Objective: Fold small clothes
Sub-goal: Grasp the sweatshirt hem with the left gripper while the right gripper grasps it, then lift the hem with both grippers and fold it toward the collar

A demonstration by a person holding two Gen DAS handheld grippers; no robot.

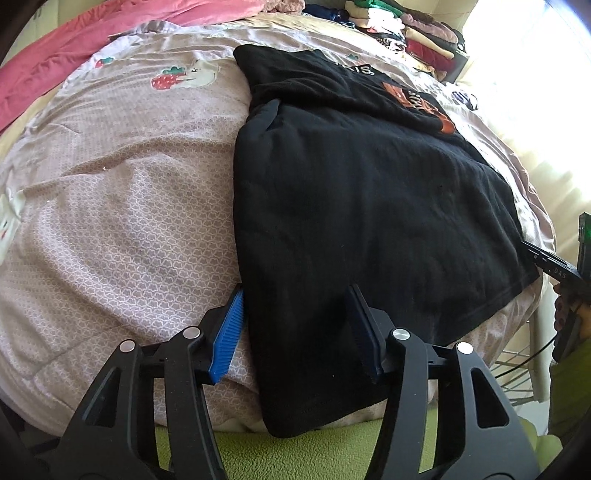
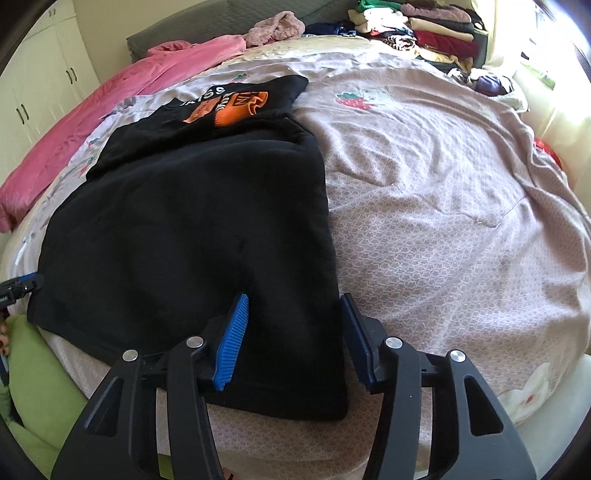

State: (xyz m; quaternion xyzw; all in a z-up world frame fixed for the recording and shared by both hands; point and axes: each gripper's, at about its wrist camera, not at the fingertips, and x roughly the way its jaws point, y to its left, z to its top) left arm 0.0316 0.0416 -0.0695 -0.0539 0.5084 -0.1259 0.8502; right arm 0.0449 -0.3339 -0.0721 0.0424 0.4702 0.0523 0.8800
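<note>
A black T-shirt (image 1: pixel 369 206) with an orange and white print lies flat on the bed, its sides folded in, its hem at the near edge. It also shows in the right wrist view (image 2: pixel 192 236). My left gripper (image 1: pixel 295 314) is open, its jaws wide apart over the shirt's near left corner, the blue pad (image 1: pixel 227 332) beside the left fold edge. My right gripper (image 2: pixel 293 321) is open over the shirt's near right corner. Neither holds cloth. The right gripper also shows at the right edge of the left wrist view (image 1: pixel 554 266).
The bed has a pale pink patterned cover (image 1: pixel 122 206) with strawberry prints. A pink blanket (image 2: pixel 92 110) lies along the far left. Stacks of folded clothes (image 2: pixel 424 33) sit at the far right. A green cushion (image 2: pixel 40 373) lies at the near edge.
</note>
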